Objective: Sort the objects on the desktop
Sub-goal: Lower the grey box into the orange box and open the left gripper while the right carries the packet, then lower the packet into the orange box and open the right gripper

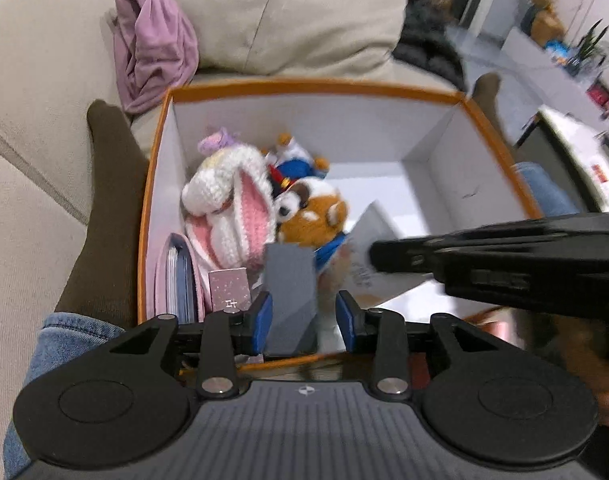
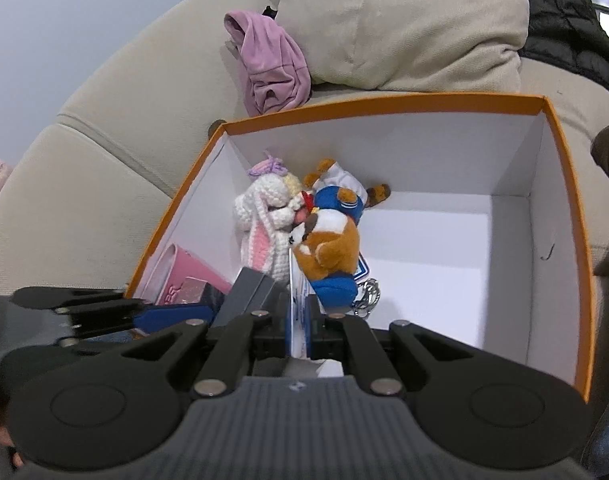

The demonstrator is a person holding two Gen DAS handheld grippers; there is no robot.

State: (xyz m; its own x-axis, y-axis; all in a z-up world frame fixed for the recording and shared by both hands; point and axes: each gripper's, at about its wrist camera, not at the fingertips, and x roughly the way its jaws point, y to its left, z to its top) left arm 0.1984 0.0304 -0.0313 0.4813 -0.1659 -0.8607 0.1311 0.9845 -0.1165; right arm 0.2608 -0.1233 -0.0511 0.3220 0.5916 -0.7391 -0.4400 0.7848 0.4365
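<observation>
The left claw [image 1: 306, 316] is held over the near edge of an orange-rimmed box [image 1: 304, 86]. Its blue pads [image 1: 264, 316] stand released, and an upright grey box [image 1: 290, 292] is seen between them; a gap shows beside the right pad.

The right claw [image 2: 299, 312] is clenched on a white card with blue print [image 2: 297, 276], which is gripped edge-on just beside the grey box. In the left wrist view this claw is seen reaching in from the right edge of the orange-rimmed box. A metal keyring [image 2: 368, 296] lies just past the card, on the white floor of the box.

Against the left wall a pink notebook [image 1: 176, 276] is stood on edge, and a small pink carton [image 1: 229, 288] sits between it and the grey box. Further in, a crochet bunny [image 1: 228, 208] is laid along the left side, with a brown plush toy in blue clothing [image 1: 312, 212] touching it. The right half of the box floor is bare.

The box is set on a beige sofa [image 1: 32, 80], flanked by a person's brown-socked feet [image 1: 108, 208]. Behind the far-left corner a lilac cloth [image 1: 152, 40] is crumpled beside a beige cushion [image 1: 288, 12].
</observation>
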